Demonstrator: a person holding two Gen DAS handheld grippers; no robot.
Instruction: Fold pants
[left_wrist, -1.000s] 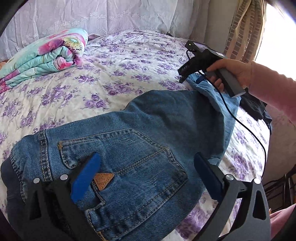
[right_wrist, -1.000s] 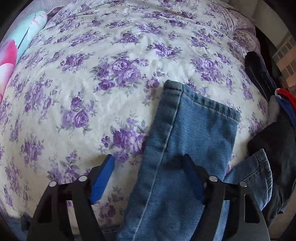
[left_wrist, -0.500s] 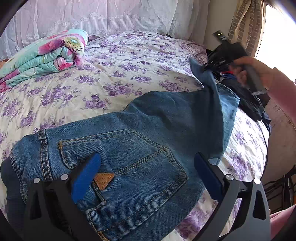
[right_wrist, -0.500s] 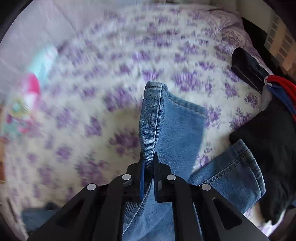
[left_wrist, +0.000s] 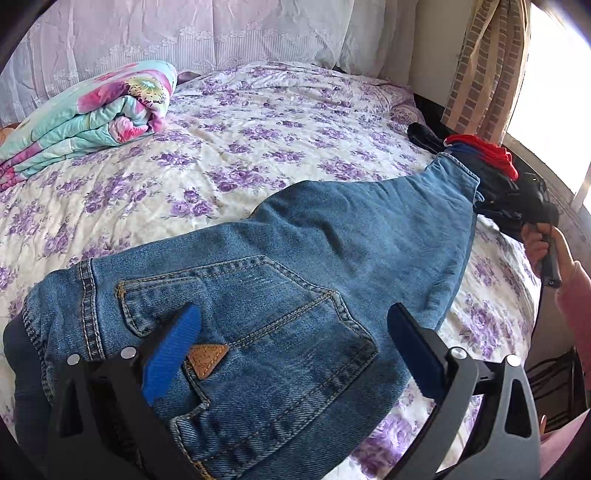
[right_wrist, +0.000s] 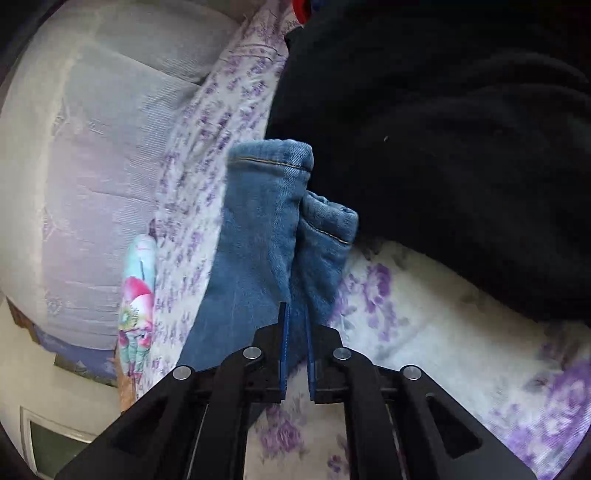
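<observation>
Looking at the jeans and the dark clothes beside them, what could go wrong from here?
1. The right tool is opening with the jeans hem between its pads, so the leg may drop before it lies straight.
2. The hems lie against the dark clothes; these might get caught in the fold.
3. The left tool hovers open over the pocket, so nothing pins the waist if the leg is pulled.

Upper left, a folded floral quilt (left_wrist: 85, 110) on the purple-flowered bedsheet (left_wrist: 258, 122); dark clothes (left_wrist: 498, 192) piled far right.
</observation>
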